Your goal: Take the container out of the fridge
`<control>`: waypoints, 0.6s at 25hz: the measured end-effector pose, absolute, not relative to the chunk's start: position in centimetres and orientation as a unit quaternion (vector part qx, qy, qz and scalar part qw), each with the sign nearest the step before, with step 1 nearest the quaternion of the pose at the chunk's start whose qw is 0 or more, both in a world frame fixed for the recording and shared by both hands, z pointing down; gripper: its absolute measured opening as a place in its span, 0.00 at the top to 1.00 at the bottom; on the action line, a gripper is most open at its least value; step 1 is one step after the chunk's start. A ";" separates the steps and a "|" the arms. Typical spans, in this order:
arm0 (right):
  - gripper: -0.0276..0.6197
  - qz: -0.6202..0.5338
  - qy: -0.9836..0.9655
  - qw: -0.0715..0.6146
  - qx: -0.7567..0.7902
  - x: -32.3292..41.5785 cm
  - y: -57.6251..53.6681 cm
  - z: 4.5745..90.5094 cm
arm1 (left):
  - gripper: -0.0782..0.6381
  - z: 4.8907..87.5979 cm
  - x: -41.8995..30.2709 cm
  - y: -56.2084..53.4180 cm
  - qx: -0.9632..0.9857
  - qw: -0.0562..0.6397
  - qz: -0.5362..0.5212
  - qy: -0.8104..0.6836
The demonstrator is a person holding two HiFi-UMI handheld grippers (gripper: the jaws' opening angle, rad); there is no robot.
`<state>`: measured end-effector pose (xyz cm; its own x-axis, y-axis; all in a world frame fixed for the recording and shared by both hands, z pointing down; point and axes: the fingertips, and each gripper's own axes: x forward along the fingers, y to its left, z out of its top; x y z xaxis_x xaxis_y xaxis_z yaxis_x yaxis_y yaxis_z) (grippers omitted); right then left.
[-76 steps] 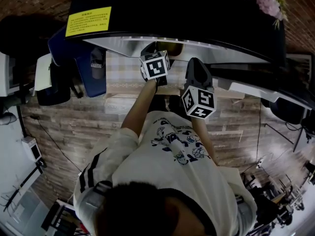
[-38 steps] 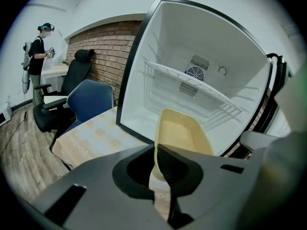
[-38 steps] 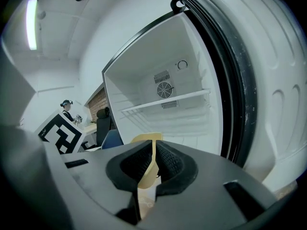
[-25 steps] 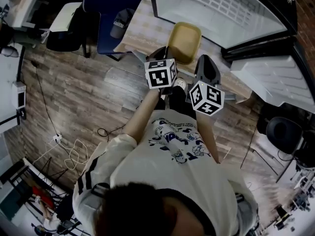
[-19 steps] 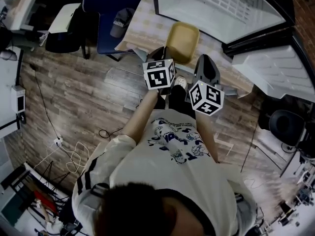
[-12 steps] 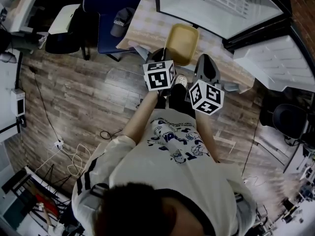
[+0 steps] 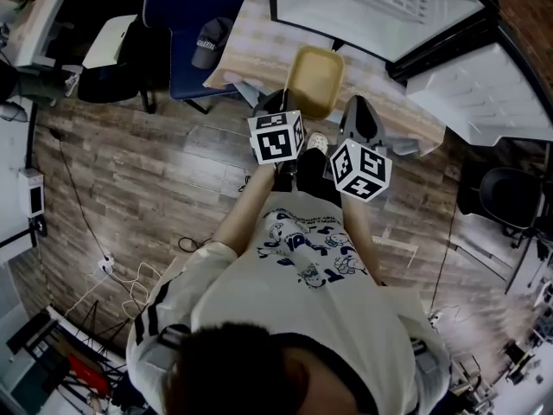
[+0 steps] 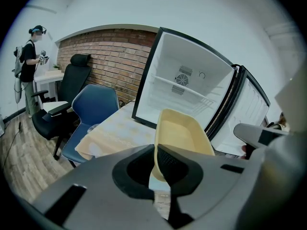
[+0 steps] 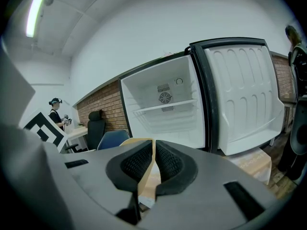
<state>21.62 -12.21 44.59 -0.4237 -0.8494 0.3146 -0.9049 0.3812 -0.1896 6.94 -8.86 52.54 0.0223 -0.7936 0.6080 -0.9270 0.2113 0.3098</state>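
Left gripper (image 8: pixel 156 163): fingers closed on the container (image 8: pixel 184 131), with its near rim wall pinched between the pads. Right gripper (image 9: pixel 152 166): same, fingers clamped on a thin yellow wall of the tub.

The container is a shallow yellow tub. It runs forward from both sets of fingers, with the left fingers on one near corner and the right fingers on the other. It is fully outside the fridge (image 8: pixel 184 87), which stands open just beyond the fingertips, showing a white interior and one shelf (image 8: pixel 184 87) across it. The fridge door (image 9: pixel 244 95) is swung wide, off to the right of the right fingers.

In the head view the tub sits over the near edge of the cloth-covered worktop (image 7: pixel 251 50), ahead of both grippers. I can't tell whether it is touching the worktop or held above it. A blue chair (image 8: pixel 93 109) is to the left of the left fingers.
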 end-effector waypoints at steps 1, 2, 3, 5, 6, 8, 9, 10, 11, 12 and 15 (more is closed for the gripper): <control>0.89 0.167 -0.827 0.083 0.531 21.6 -12.1 44.5 | 0.85 52.5 7.0 -8.8 0.622 0.353 0.095 -0.693; 0.89 0.166 -0.827 0.083 0.531 21.6 -12.1 44.4 | 0.85 52.4 7.0 -8.7 0.623 0.350 0.096 -0.693; 0.89 0.166 -0.827 0.082 0.530 21.6 -12.1 44.4 | 0.85 52.2 7.0 -8.7 0.624 0.349 0.097 -0.692; 0.89 0.167 -0.827 0.080 0.531 21.6 -12.0 44.2 | 0.85 52.1 7.1 -8.6 0.626 0.347 0.096 -0.691; 0.89 0.168 -0.826 0.079 0.532 21.6 -11.9 44.2 | 0.85 52.0 7.1 -8.6 0.627 0.347 0.095 -0.691; 0.89 0.169 -0.825 0.077 0.534 21.7 -11.9 44.1 | 0.85 51.9 7.1 -8.5 0.628 0.346 0.095 -0.690; 0.89 0.169 -0.824 0.076 0.535 21.8 -11.9 44.0 | 0.85 51.9 7.1 -8.6 0.628 0.346 0.095 -0.690; 0.89 0.170 -0.824 0.075 0.535 21.8 -11.9 44.0 | 0.85 51.8 7.1 -8.6 0.628 0.346 0.095 -0.690; 0.89 0.170 -0.824 0.074 0.535 21.8 -12.0 44.0 | 0.85 51.8 7.1 -8.6 0.629 0.346 0.095 -0.690; 0.89 0.170 -0.824 0.074 0.535 21.8 -12.0 44.0 | 0.85 51.8 7.1 -8.7 0.629 0.346 0.095 -0.690; 0.89 0.169 -0.825 0.076 0.534 21.6 -12.0 43.9 | 0.85 51.8 7.2 -8.7 0.630 0.345 0.096 -0.689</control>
<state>21.61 -11.98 43.92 -0.4175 -0.8559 0.3052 -0.9069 0.3717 -0.1982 7.17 -8.69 51.79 0.0331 -0.8021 0.5963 -0.9342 0.1872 0.3037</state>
